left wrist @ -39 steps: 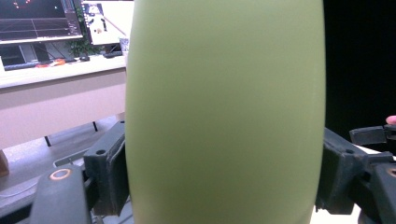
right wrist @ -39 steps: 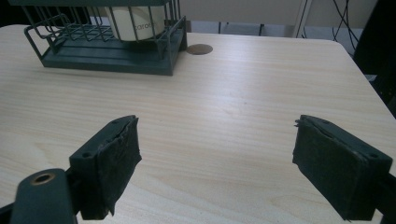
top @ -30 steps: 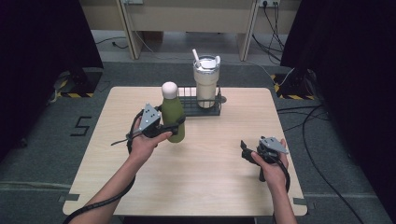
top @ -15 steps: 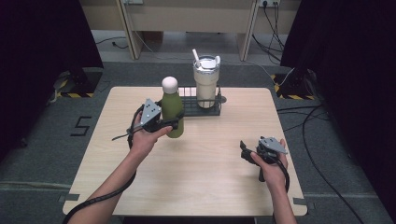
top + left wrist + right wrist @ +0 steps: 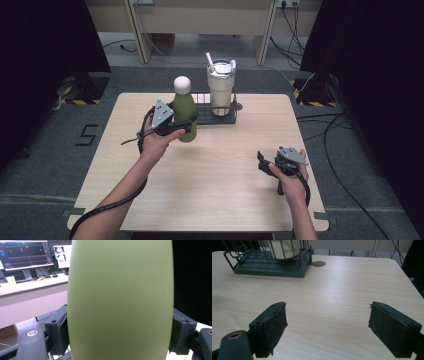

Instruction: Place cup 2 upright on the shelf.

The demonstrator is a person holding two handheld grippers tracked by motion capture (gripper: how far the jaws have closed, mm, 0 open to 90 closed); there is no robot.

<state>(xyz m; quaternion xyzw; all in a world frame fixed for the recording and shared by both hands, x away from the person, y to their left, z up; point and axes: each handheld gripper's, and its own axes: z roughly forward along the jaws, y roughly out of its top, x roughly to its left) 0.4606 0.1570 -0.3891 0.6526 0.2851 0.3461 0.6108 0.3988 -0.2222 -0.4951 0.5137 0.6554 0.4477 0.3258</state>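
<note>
holding item: left tongs (image 5: 186, 125) clamped on green bottle (image 5: 184, 114), upright beside the wire rack (image 5: 200, 114) at the tabletop (image 5: 210, 175) rear. rack contains cream tumbler (image 5: 220, 89). right tongs (image 5: 329, 331) spread apart, empty, over bare tabletop.

From up top I see a pale wooden table (image 5: 210, 190) on grey carpet, black curtains (image 5: 45, 60) hanging to either side. At its far edge a dark wire rack (image 5: 205, 116) holds a cream tumbler (image 5: 220, 92) with a lid and a straw, upright. Just beside the rack, a small round disc (image 5: 318, 263) sits flush in the tabletop. On the floor I can read a painted "5" (image 5: 88, 135) left of the table, yellow-and-black striped tape (image 5: 75, 101) beyond it, and loose cables (image 5: 345, 150) trailing on the right. The left gripper view gives me lit monitors (image 5: 25, 255) above a long counter (image 5: 30, 285).
</note>
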